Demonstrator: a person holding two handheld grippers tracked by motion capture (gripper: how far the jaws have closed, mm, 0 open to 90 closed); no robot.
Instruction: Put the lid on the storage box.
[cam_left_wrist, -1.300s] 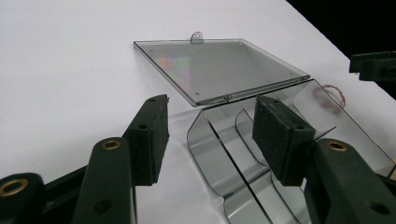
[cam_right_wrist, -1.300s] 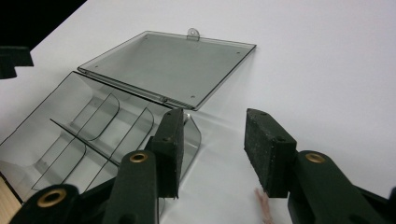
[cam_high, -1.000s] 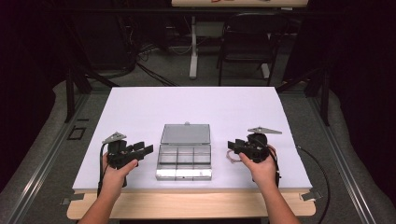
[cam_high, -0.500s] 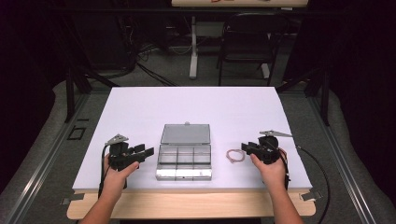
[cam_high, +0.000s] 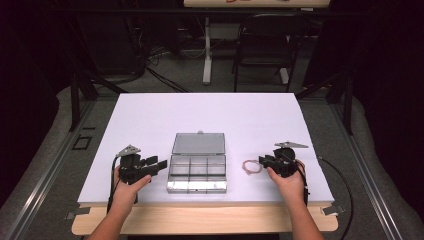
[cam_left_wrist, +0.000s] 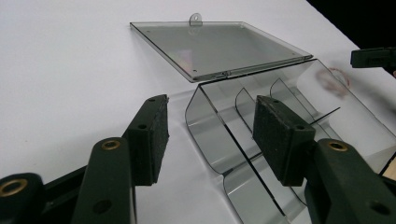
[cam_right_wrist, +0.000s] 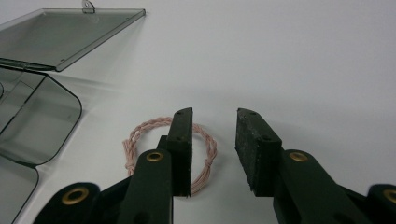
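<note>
A clear plastic compartment box (cam_high: 196, 186) stands at the middle of the white table, its lid (cam_high: 198, 143) laid open flat behind it. A small loop of pink twisted cord (cam_high: 250, 167) lies just right of the box. My right gripper (cam_high: 261, 161) sits low at the loop; its jaws have just been closing. In the right gripper view the cord loop (cam_right_wrist: 140, 135) has its right side between the jaws (cam_right_wrist: 214, 121), and the pads stand apart from it. My left gripper (cam_high: 161, 164) is open at the box's left end, its jaws (cam_left_wrist: 210, 116) straddling the end wall (cam_left_wrist: 205, 135) without touching.
The table's wooden front edge (cam_high: 200, 220) runs below both hands. A cable (cam_high: 340, 185) trails off the right side. A dark chair (cam_high: 262, 45) and a white stand leg (cam_high: 207, 55) lie beyond the far edge. White tabletop (cam_high: 210, 115) stretches behind the box.
My right gripper has shifted right and lower toward the table's near side, and its jaws stand narrower. The pink loop now shows beside its tips. The left gripper has kept still.
</note>
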